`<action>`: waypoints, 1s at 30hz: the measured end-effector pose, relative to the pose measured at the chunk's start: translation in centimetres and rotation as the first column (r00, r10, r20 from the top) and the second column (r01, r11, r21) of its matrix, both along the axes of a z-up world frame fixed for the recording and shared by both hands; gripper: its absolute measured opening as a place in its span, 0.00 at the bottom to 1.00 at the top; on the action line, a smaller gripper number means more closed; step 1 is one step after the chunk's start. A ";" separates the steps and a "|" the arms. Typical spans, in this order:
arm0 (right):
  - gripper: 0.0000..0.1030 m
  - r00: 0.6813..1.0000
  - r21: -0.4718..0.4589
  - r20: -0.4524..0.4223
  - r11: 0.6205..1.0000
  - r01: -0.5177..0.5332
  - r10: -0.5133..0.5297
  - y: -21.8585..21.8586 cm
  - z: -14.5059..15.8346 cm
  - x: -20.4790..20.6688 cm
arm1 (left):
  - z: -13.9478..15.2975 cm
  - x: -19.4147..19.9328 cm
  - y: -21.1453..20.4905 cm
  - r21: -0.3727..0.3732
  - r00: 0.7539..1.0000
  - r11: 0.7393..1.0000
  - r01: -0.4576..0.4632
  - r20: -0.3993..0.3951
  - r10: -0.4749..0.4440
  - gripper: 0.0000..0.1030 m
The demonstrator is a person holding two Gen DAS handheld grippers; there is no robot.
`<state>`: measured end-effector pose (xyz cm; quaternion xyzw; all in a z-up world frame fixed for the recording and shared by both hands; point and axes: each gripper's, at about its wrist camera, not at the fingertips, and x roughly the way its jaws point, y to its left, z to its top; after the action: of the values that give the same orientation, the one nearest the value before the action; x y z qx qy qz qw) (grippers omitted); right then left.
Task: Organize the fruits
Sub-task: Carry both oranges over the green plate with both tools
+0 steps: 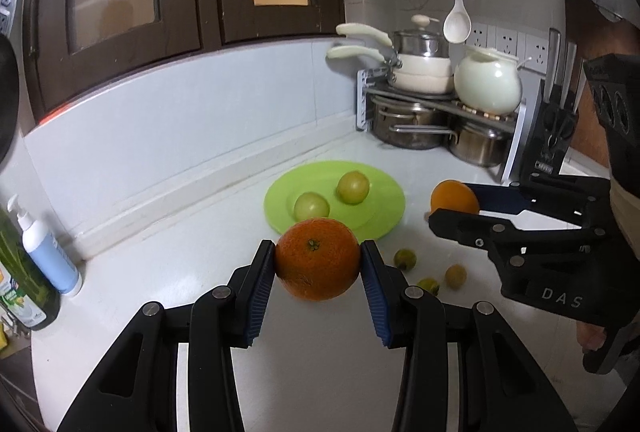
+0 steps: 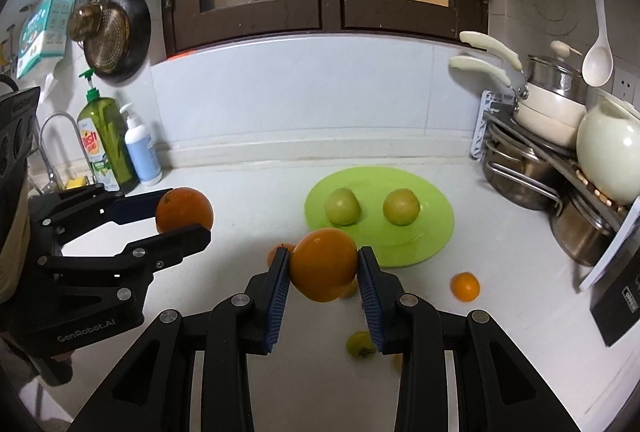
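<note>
My left gripper (image 1: 318,264) is shut on a large orange (image 1: 317,259) and holds it above the white counter, just in front of the green plate (image 1: 384,207). Two green-yellow fruits (image 1: 352,187) (image 1: 311,205) lie on the plate. My right gripper (image 2: 323,266) is shut on a second orange (image 2: 323,264), held above the counter near the plate's (image 2: 436,228) front-left edge. In the left wrist view the right gripper (image 1: 452,200) is to the right of the plate. Small citrus fruits (image 1: 405,258) (image 1: 455,275) (image 2: 465,286) (image 2: 361,344) lie loose on the counter.
A rack of steel pots and a white kettle (image 1: 488,83) stands in the back right corner, beside a black knife block (image 1: 548,139). A white lotion bottle (image 2: 140,147) and green dish soap (image 2: 105,143) stand at the left by the sink. Cabinets hang above.
</note>
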<state>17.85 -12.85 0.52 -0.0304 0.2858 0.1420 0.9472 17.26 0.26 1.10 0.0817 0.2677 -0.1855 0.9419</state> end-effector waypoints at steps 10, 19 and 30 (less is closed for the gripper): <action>0.34 1.000 0.002 0.028 1.000 0.006 -0.006 -1.4 1.9 2.1 | 2.1 2.0 -2.1 0.011 0.999 1.000 0.007 0.052 -0.008 0.41; 0.34 1.000 -0.005 0.012 1.000 0.026 -0.026 -2.7 2.7 5.9 | 3.4 5.2 -3.6 0.028 0.998 0.999 0.018 0.064 -0.019 0.41; 0.34 1.000 -0.015 -0.019 1.000 0.019 -0.020 -3.5 2.7 10.9 | 3.1 10.2 -4.4 0.063 0.999 0.998 0.014 0.048 -0.017 0.41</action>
<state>28.76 -16.35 3.23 -0.0331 0.2960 0.1309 0.9456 27.45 -4.18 4.20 0.1176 0.2499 -0.1822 0.9437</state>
